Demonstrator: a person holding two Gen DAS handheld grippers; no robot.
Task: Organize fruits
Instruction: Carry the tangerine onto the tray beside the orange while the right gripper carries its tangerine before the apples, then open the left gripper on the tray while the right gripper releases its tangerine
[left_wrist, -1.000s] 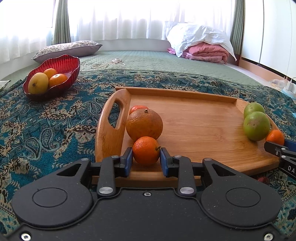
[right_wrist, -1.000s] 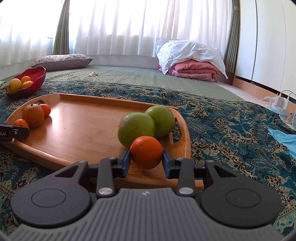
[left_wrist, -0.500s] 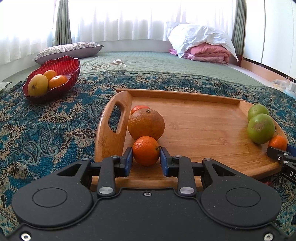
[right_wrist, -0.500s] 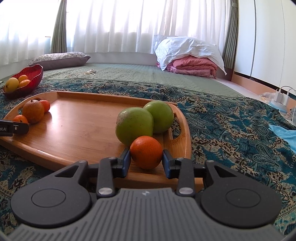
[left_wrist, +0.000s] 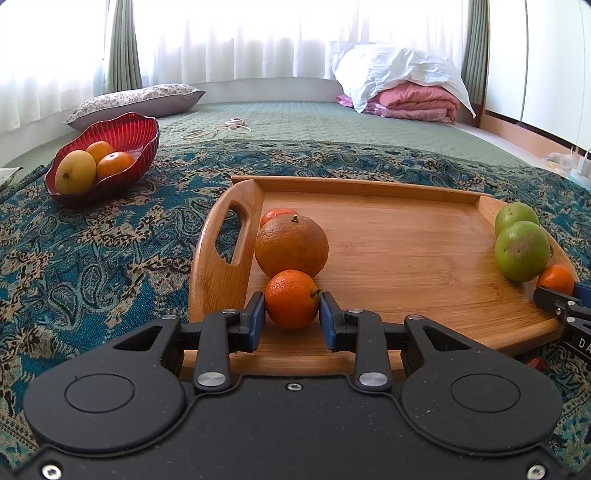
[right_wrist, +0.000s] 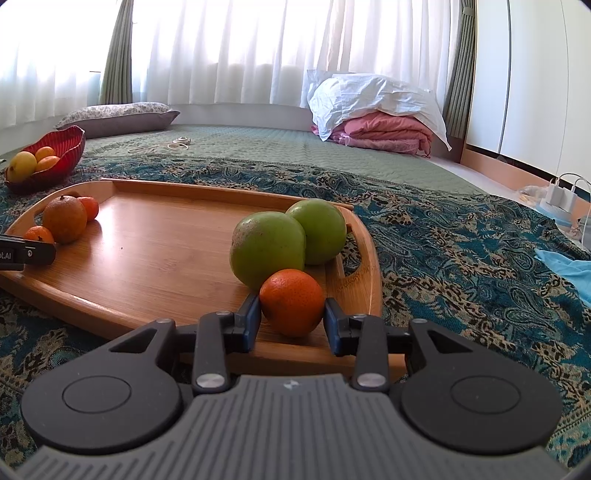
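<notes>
A wooden tray (left_wrist: 406, 251) lies on a patterned blanket. My left gripper (left_wrist: 292, 301) is shut on a small mandarin (left_wrist: 291, 298) at the tray's left end, in front of a big orange (left_wrist: 291, 245) and another small mandarin (left_wrist: 275, 215). At the right end my right gripper (right_wrist: 292, 302) is shut on a second mandarin (right_wrist: 291, 301), just in front of two green fruits (right_wrist: 267, 249). A red bowl (left_wrist: 125, 133) far left holds a yellow mango (left_wrist: 75, 171) and two oranges.
The tray has cut-out handles (left_wrist: 236, 236) at both ends. A pillow (left_wrist: 133, 101) and a white cable (left_wrist: 221, 129) lie on the green bedspread behind. Folded pink and white bedding (left_wrist: 406, 92) sits back right. Chargers (right_wrist: 561, 195) and blue cloth (right_wrist: 569, 269) lie at right.
Both views have shifted slightly; the tray and bowl sit a little lower in frame. Both grippers stay shut on their mandarins.
</notes>
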